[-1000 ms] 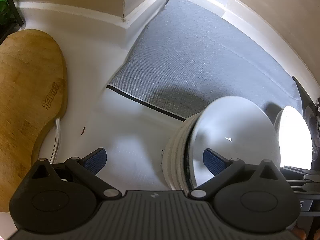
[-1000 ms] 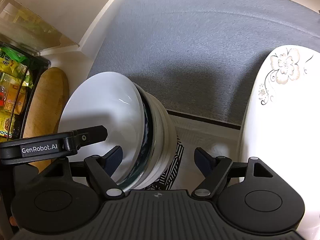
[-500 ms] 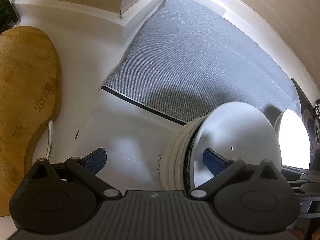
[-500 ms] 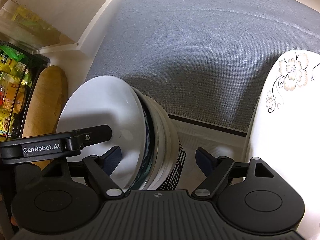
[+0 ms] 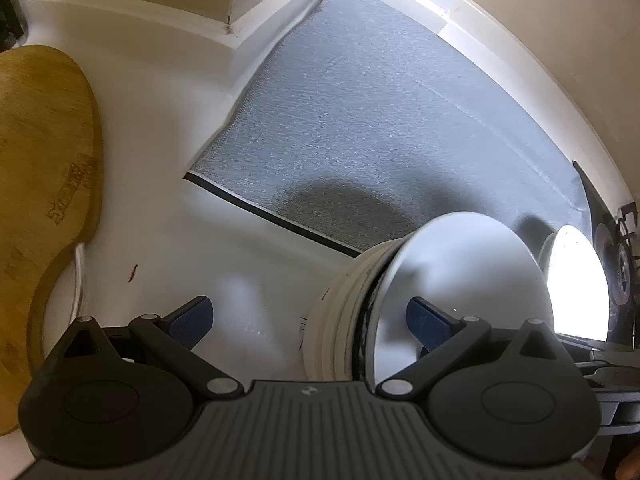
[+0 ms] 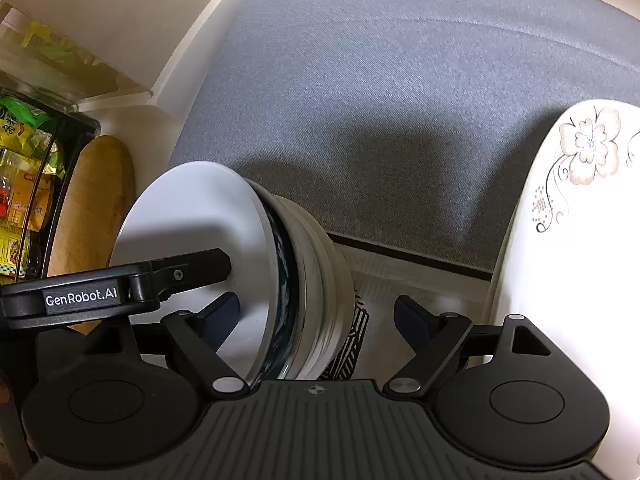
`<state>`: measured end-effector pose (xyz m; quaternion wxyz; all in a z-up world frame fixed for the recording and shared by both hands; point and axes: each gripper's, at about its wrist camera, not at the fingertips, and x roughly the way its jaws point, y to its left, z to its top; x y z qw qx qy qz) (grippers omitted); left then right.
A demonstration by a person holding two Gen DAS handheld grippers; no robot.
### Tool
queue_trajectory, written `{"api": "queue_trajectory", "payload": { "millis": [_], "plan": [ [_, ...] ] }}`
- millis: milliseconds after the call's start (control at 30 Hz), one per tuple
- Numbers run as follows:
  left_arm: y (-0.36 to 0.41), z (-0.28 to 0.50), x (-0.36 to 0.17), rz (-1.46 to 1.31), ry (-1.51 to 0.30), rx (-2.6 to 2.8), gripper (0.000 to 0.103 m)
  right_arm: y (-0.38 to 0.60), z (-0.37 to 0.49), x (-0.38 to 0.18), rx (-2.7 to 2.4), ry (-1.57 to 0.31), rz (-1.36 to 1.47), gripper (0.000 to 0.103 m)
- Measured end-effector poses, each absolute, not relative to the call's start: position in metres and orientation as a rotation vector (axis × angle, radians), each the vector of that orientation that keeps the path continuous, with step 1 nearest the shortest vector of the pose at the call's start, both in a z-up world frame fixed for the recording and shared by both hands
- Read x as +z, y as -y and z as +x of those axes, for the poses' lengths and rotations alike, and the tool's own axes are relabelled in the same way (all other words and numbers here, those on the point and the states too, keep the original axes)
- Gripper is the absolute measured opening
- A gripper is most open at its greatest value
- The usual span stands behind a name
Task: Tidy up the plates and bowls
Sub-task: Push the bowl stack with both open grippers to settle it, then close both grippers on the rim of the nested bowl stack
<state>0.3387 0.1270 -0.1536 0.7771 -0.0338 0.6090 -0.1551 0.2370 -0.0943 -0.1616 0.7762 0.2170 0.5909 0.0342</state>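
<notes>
A stack of white plates and bowls (image 5: 344,320) stands on edge, a large white plate (image 5: 464,272) facing right; a dark-patterned rim shows behind that plate. The stack also shows in the right wrist view (image 6: 316,280), its white plate (image 6: 192,216) facing left. My left gripper (image 5: 308,320) is open, its jaws astride the stack; its right finger (image 5: 428,316) lies against the white plate. My right gripper (image 6: 316,312) is open, also astride the stack. A floral plate (image 6: 576,216) stands on edge at the right.
A grey mat (image 5: 380,120) covers the white counter beyond the stack. A wooden cutting board (image 5: 36,152) lies at the left. A black rack with snack packets (image 6: 24,184) stands at the far left of the right wrist view. A bright plate (image 5: 576,280) stands right of the stack.
Both grippers have drifted slightly relative to the stack. In the left view the cutting board has slid left. Both stay open.
</notes>
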Motion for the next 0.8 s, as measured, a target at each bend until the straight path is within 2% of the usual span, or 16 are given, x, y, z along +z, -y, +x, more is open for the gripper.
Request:
{"api": "queue_trajectory", "payload": {
  "millis": [433, 667, 700, 733, 767, 800],
  "plan": [
    [-0.129, 0.341, -0.162, -0.140, -1.311, -0.409, 0.103, 0.087, 0.240, -0.162, 0.089, -1.260, 0.430, 0.091],
    [-0.135, 0.340, -0.167, -0.186, -1.283, -0.527, 0.102, 0.072, 0.243, -0.166, 0.126, -1.218, 0.356, 0.101],
    [-0.137, 0.341, -0.168, -0.222, -1.296, -0.560, 0.099, 0.071, 0.242, -0.166, 0.135, -1.205, 0.341, 0.100],
    [-0.139, 0.342, -0.170, -0.266, -1.311, -0.594, 0.087, 0.070, 0.242, -0.165, 0.152, -1.188, 0.329, 0.095],
    [-0.141, 0.344, -0.172, -0.304, -1.335, -0.601, 0.086, 0.071, 0.241, -0.165, 0.205, -1.176, 0.363, 0.087],
    [-0.142, 0.345, -0.171, -0.305, -1.329, -0.599, 0.084, 0.072, 0.241, -0.166, 0.197, -1.180, 0.379, 0.086]
  ]
}}
